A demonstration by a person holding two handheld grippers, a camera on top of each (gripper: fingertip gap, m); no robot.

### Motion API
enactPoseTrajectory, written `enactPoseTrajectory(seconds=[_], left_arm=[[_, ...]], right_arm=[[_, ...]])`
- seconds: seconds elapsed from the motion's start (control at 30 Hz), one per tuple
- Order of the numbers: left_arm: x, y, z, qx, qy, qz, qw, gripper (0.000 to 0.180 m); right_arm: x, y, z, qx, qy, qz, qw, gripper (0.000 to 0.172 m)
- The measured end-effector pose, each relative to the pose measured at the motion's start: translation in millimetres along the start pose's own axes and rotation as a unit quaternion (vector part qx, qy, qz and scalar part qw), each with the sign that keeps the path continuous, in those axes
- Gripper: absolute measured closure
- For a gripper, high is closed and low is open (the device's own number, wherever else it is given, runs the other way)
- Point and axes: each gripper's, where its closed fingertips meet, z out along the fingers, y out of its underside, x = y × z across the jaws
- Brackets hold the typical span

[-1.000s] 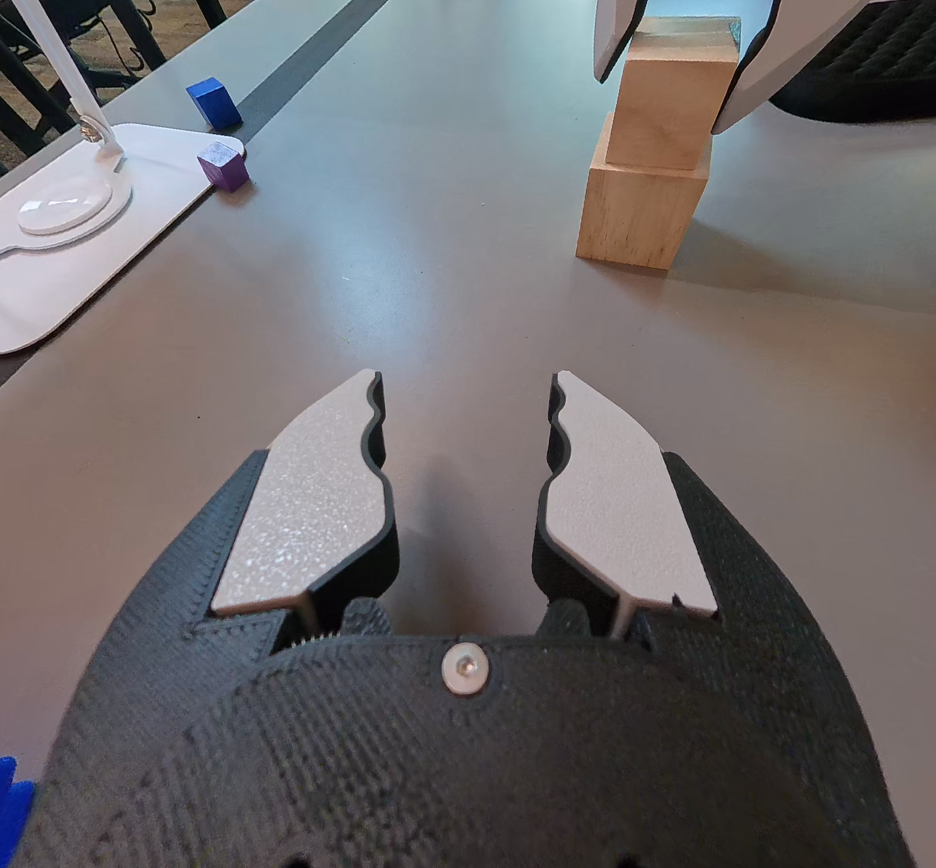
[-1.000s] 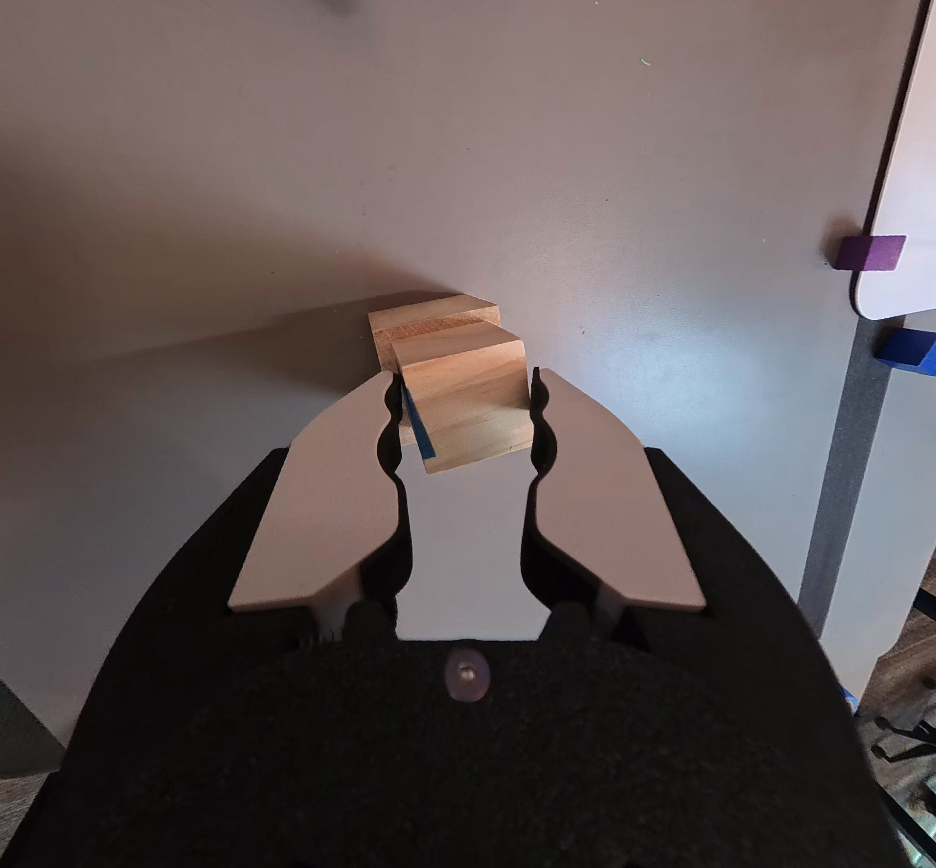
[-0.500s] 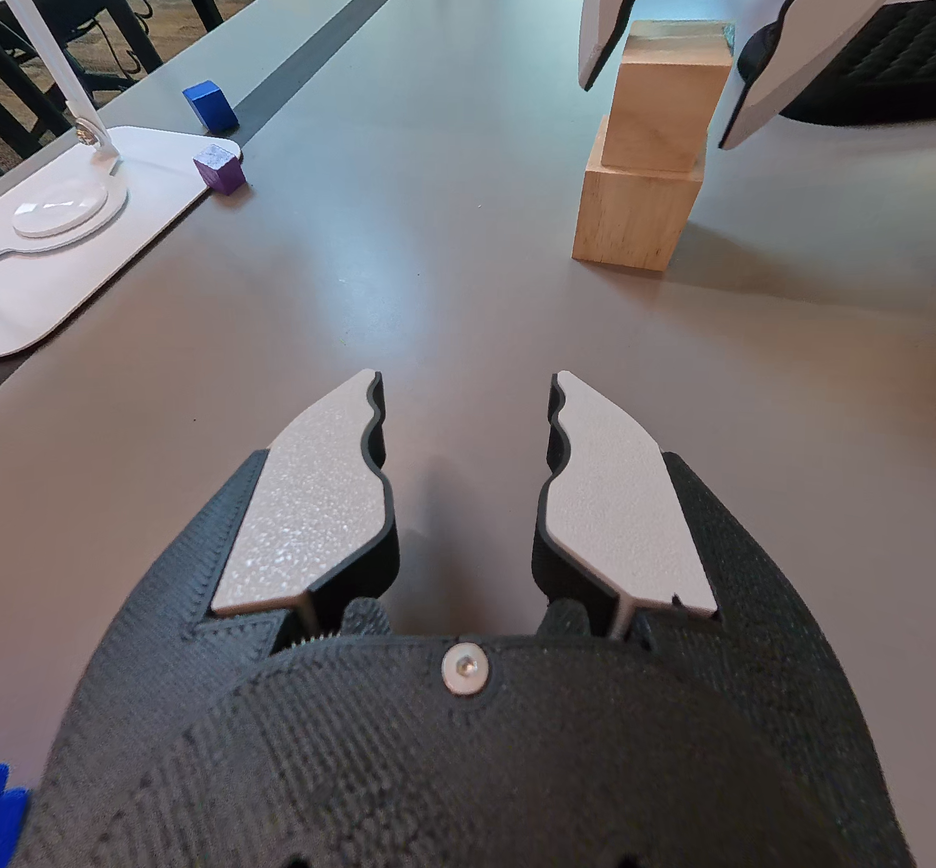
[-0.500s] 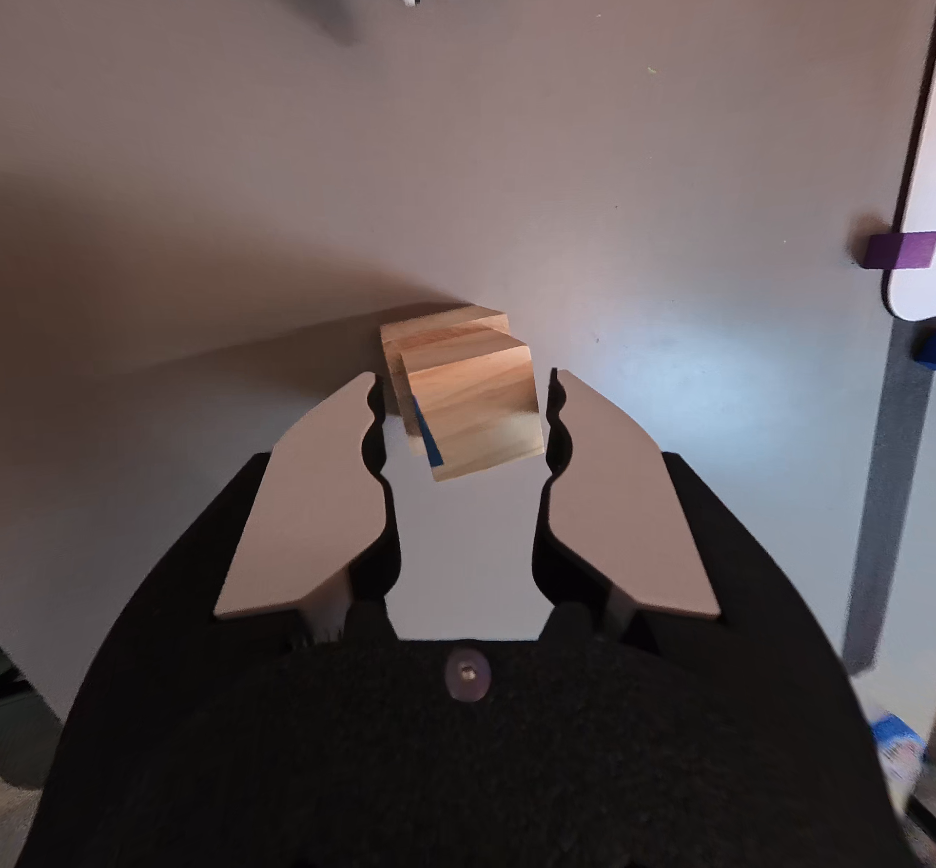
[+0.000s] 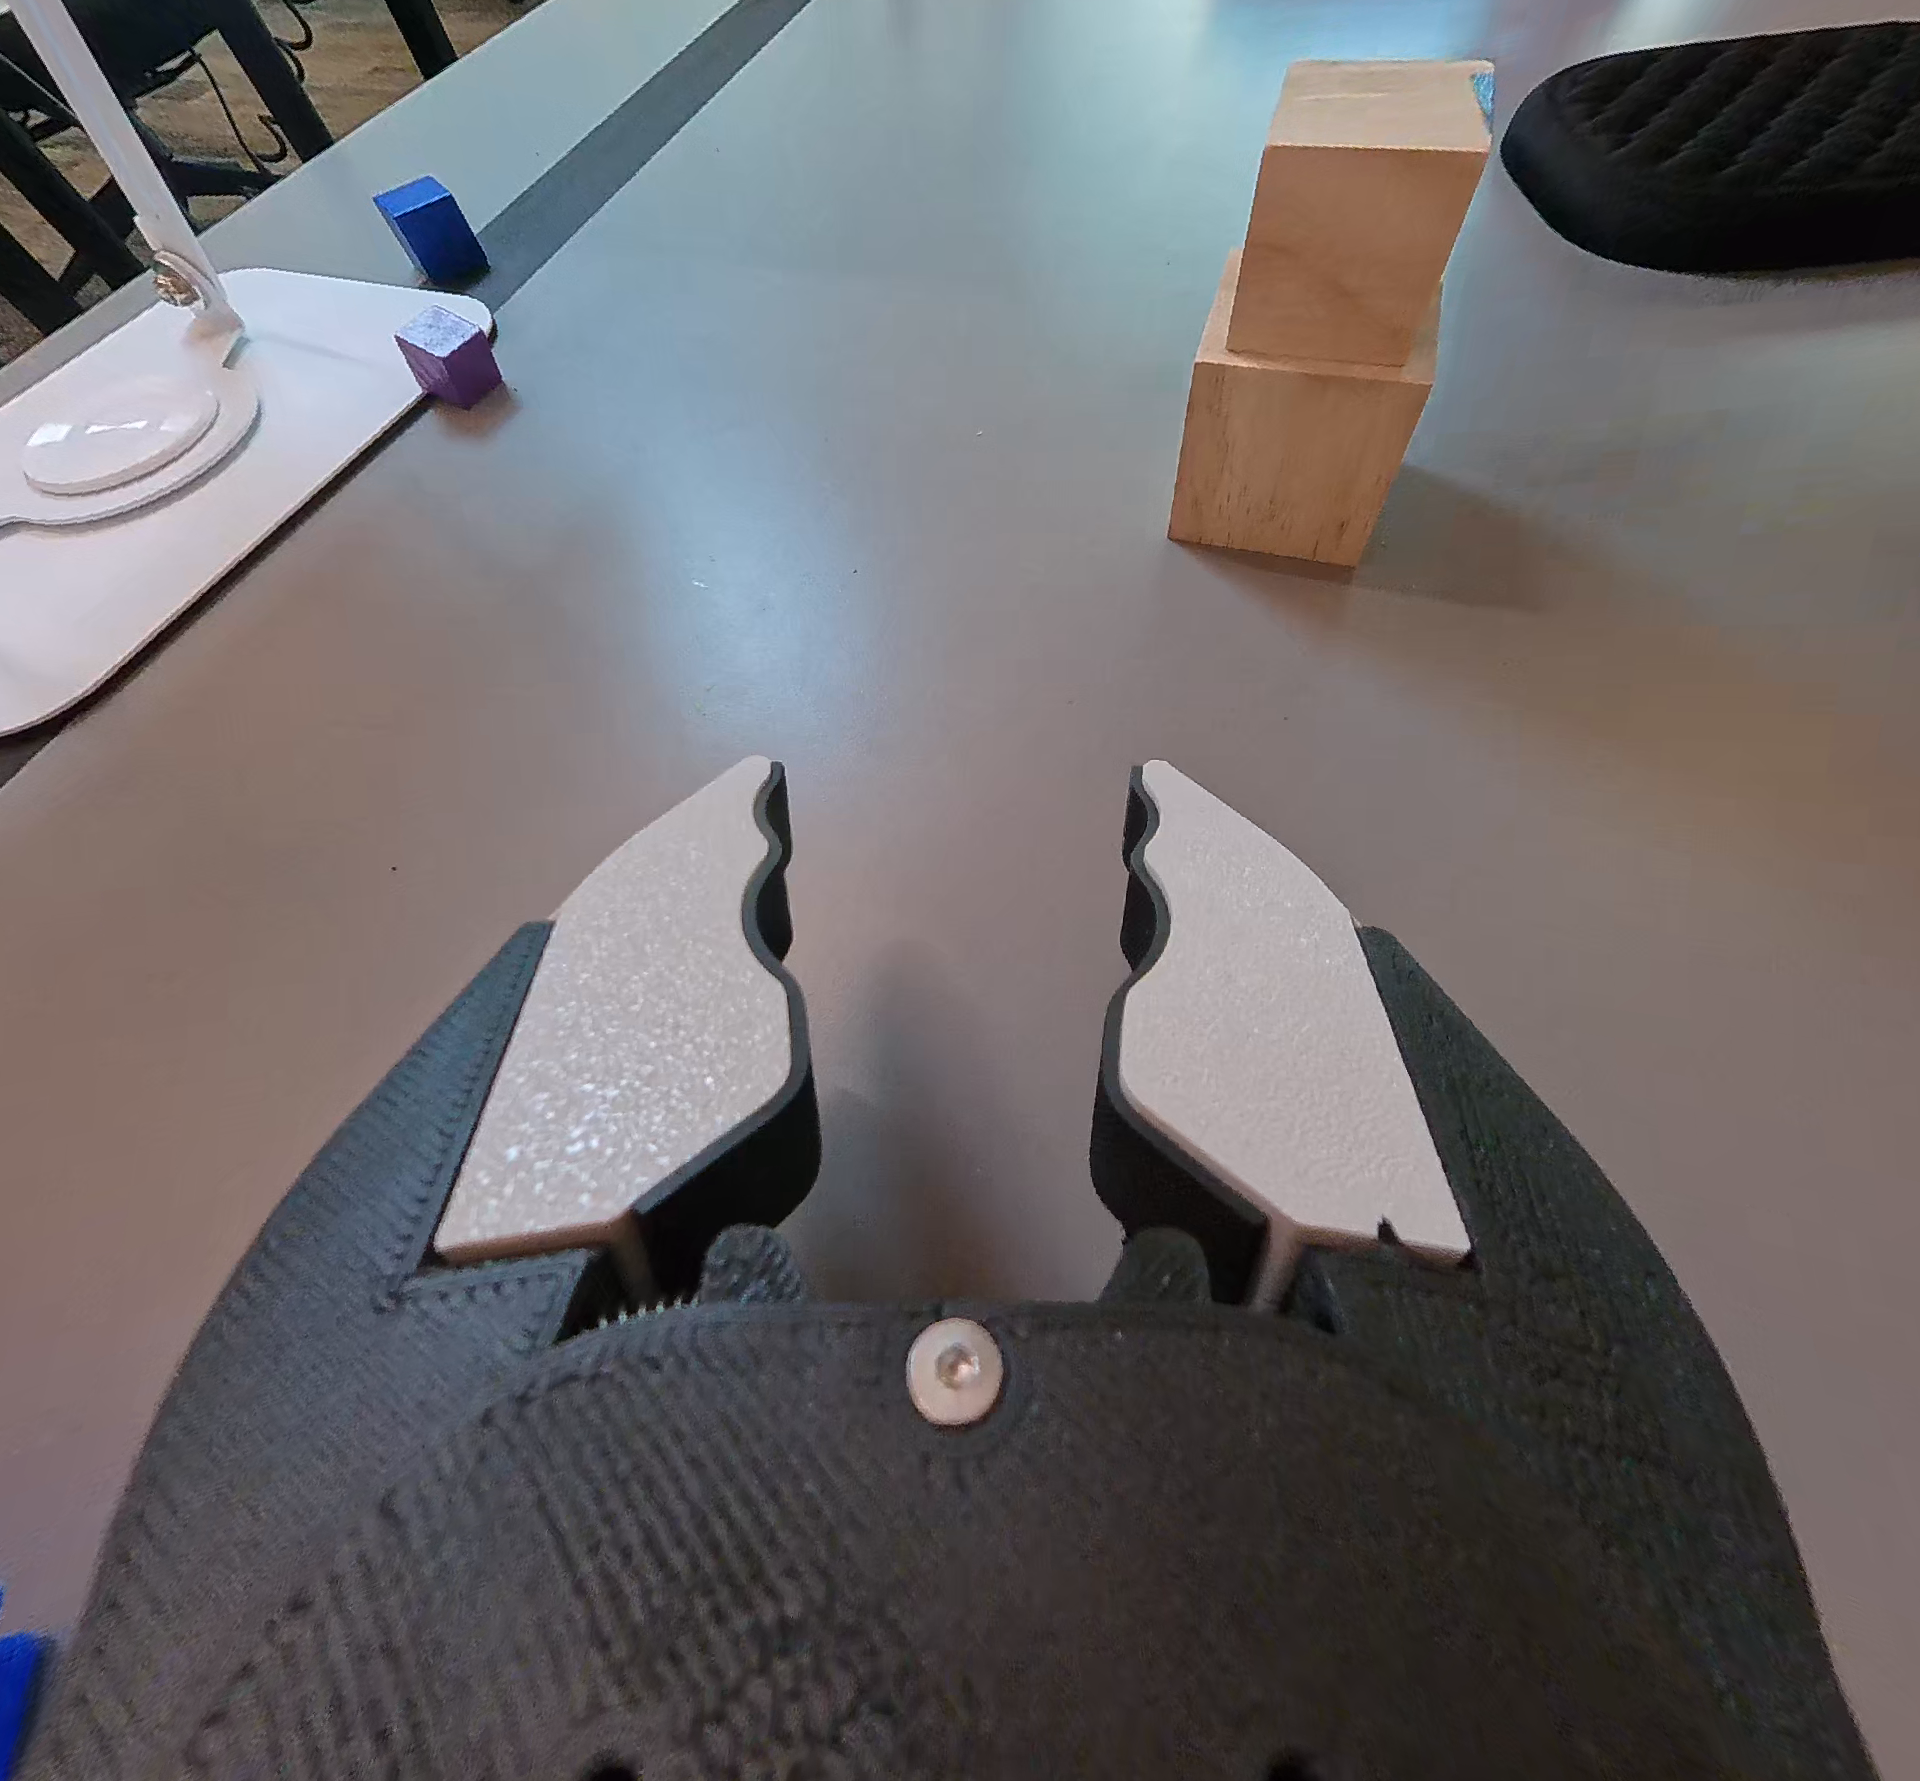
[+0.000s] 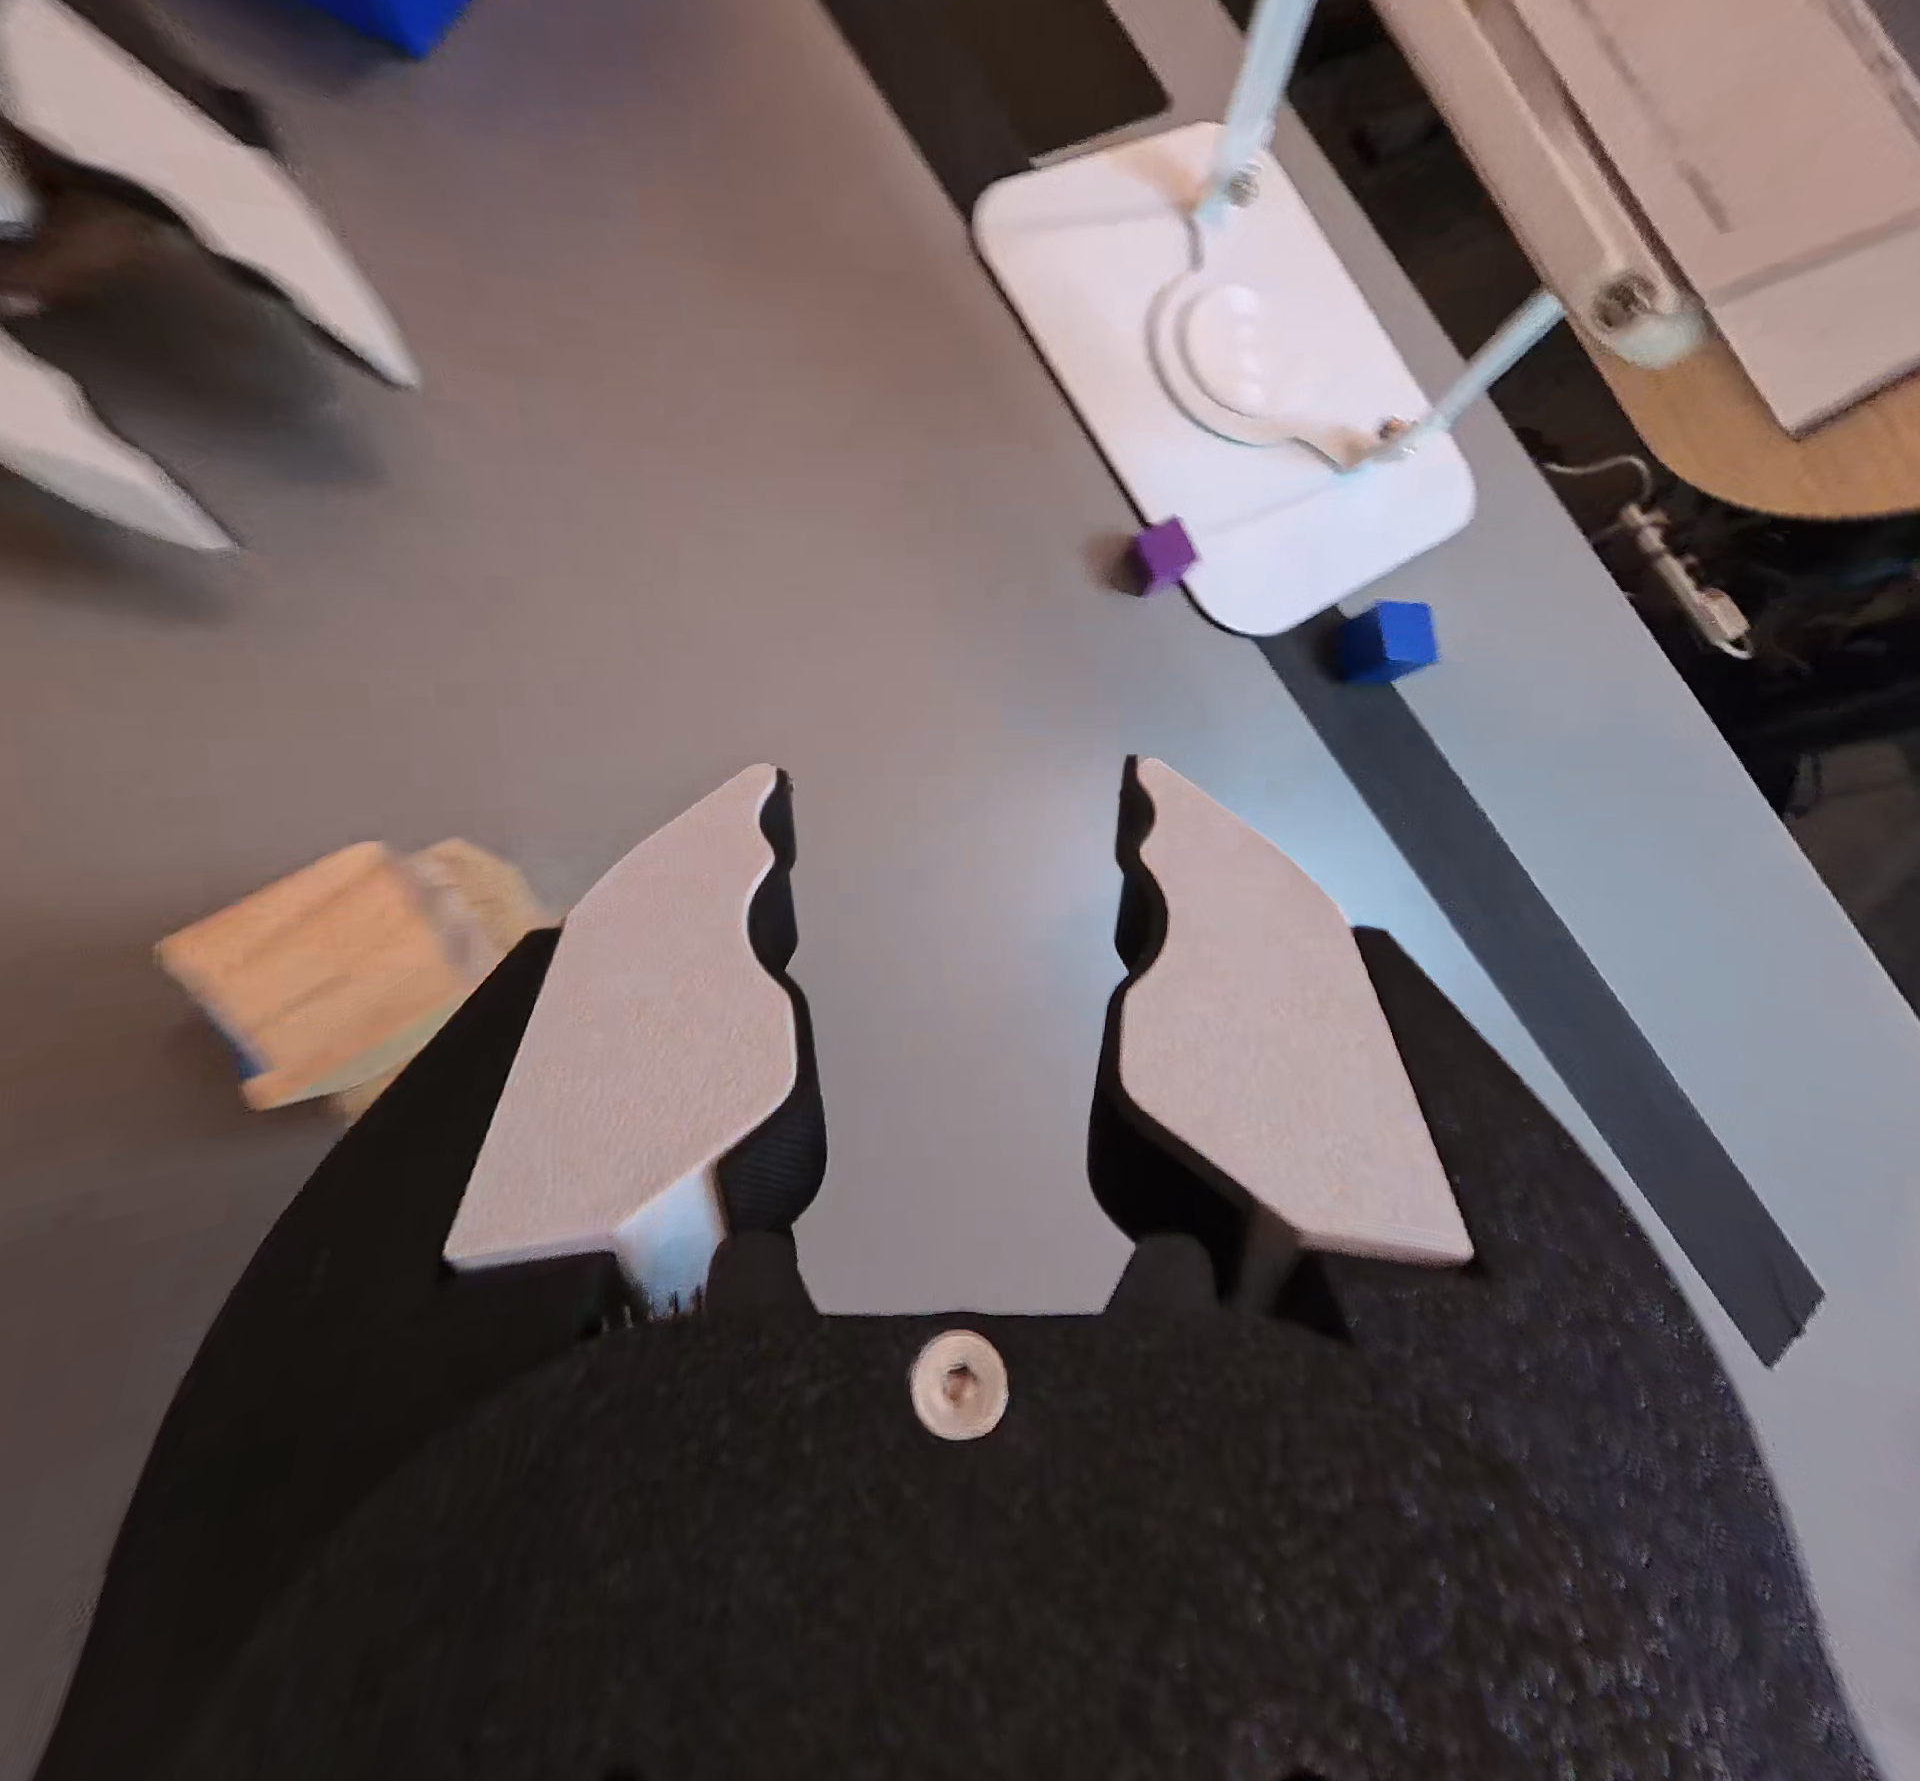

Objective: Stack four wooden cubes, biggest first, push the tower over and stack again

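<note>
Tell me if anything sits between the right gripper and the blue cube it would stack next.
Nothing visible does. The right gripper is open and empty over bare table. The blue cube lies ahead to its right, beside the white lamp base; the purple cube sits just left of that line.

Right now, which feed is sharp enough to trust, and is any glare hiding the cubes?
Left wrist view: sharp, wide-angle stretch; pale glare on the bare table, clear of the wooden stack. Right wrist view: motion-blurred; the stack and left tongs smear, yet the purple cube and blue cube stay readable.
</note>
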Motion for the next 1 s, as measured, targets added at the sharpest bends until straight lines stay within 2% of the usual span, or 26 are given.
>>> enactPoseTrajectory(seconds=[0.23, 0.4, 0.57, 0.83, 0.9, 0.93, 1.0], left_arm=[[0, 3, 1, -0.005, 0.001, 0.0, 1.0, 0.118], [-2, 2, -1, -0.002, 0.001, 0.0, 1.0, 0.119], [1, -2, 0, 0.002, 0.011, 0.004, 1.0, 0.119], [8, 0, 5, -0.001, 0.034, 0.004, 0.999, 0.119], [8, 1, 6, -0.003, 0.037, 0.002, 0.999, 0.119], [8, 2, 6, -0.004, 0.037, 0.001, 0.999, 0.119], [8, 4, 7, -0.007, 0.037, -0.001, 0.999, 0.119]], right_arm=[[96, 45, 71, 0.008, 0.046, 0.078, 0.996, 0.116], [145, 51, 120, 0.051, 0.053, 0.112, 0.991, 0.121], [166, 52, 157, 0.058, 0.041, 0.112, 0.991, 0.118], [188, 50, 193, 0.048, 0.026, 0.115, 0.992, 0.115], [189, 47, 198, 0.052, 0.017, 0.113, 0.992, 0.124], [188, 46, 199, 0.053, 0.014, 0.113, 0.992, 0.138], [187, 49, 197, 0.049, 0.01, 0.12, 0.991, 0.144]])
